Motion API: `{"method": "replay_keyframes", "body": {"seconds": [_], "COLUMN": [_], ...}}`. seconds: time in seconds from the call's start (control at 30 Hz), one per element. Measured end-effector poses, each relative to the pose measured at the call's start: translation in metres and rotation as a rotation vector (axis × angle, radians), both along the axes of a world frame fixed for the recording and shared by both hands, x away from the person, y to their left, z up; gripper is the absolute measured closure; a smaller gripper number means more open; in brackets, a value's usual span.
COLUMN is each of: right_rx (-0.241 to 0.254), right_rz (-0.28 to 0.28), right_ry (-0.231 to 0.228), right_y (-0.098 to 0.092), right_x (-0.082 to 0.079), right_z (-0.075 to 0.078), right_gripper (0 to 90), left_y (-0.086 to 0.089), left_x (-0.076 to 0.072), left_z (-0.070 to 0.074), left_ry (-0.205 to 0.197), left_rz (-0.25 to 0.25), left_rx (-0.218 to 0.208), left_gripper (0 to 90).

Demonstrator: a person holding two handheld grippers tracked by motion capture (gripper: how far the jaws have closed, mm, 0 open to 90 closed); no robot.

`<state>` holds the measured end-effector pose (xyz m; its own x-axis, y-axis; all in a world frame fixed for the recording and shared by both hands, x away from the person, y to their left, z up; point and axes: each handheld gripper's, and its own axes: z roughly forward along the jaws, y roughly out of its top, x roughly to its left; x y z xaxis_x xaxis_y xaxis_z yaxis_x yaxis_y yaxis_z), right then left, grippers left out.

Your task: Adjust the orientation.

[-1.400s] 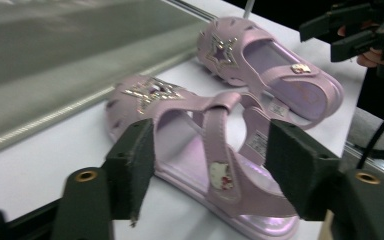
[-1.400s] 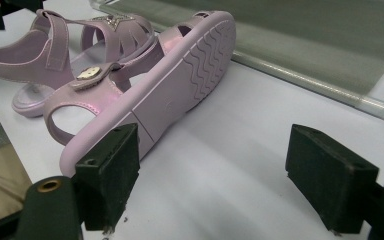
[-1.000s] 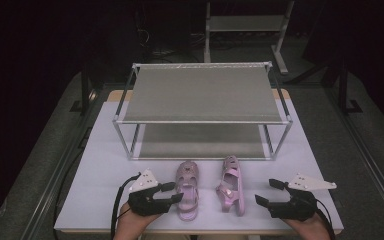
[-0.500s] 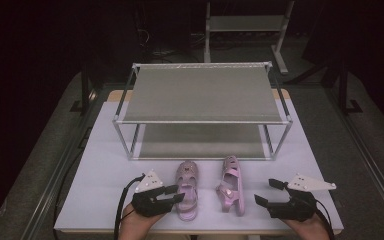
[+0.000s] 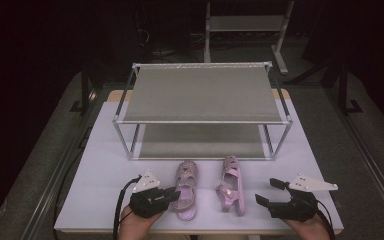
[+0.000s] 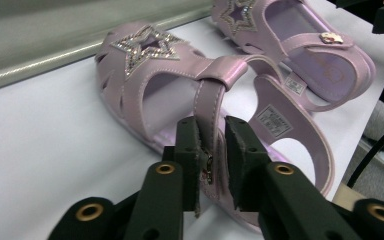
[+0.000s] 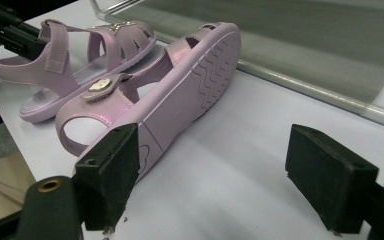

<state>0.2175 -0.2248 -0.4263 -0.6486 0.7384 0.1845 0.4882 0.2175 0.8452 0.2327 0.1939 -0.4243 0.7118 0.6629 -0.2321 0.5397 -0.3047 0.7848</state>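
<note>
Sandals are both on the table before the empty rack: the left gripper, jaws just closing, clamps the left sandal by its strap, the right gripper gapes beside the tipped right sandal, so shelving seems undone.

No lettering can be read. A small white printed label sits on the insole of the near pink sandal, at about 3 o'clock from the strap; a second label marks the other sandal. Both are too small to make out.
</note>
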Motion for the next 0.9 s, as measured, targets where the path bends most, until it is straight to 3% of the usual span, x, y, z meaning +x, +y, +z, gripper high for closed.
{"method": "replay_keyframes", "body": {"seconds": [0.23,0.27,0.3,0.33,0.37,0.4,0.5,0.7,0.73,0.9], "right_rx": [0.004,0.007,0.008,0.008,0.008,0.008,0.012,0.014,0.016,0.019], "right_rz": [-0.008,-0.010,-0.012,-0.012,-0.012,-0.014,-0.020,-0.023,-0.027,-0.031], "right_ry": [0.000,0.001,0.002,0.001,0.001,0.001,-0.003,-0.004,-0.007,-0.002], "right_y": [-0.001,-0.002,-0.002,-0.002,-0.002,-0.004,-0.005,-0.007,-0.007,-0.008], "right_x": [0.000,0.000,0.000,0.001,0.001,0.000,0.000,0.000,0.000,0.001], "right_z": [0.000,0.000,0.000,0.000,0.000,0.000,0.001,0.001,0.002,0.001], "right_gripper": [21.4,21.4,21.3,21.3,21.3,21.3,21.4,21.3,21.4,21.3], "left_y": [0.012,0.015,0.015,0.018,0.018,0.021,0.022,0.024,0.027,0.028], "left_x": [0.001,0.001,0.001,0.002,0.002,0.002,0.000,-0.001,-0.002,0.002], "left_z": [-0.004,-0.004,-0.004,-0.003,-0.003,-0.003,-0.002,0.004,0.007,0.011], "left_ry": [0.026,0.033,0.033,0.046,0.046,0.059,0.067,0.062,0.059,0.054], "left_rz": [0.042,0.058,0.058,0.067,0.067,0.072,0.071,0.078,0.090,0.103], "left_rx": [-0.081,-0.113,-0.113,-0.150,-0.150,-0.189,-0.223,-0.268,-0.301,-0.344], "left_gripper": [81.5,82.2,82.5,82.6,82.8,83.0,83.3,83.3,83.3,83.3]}}
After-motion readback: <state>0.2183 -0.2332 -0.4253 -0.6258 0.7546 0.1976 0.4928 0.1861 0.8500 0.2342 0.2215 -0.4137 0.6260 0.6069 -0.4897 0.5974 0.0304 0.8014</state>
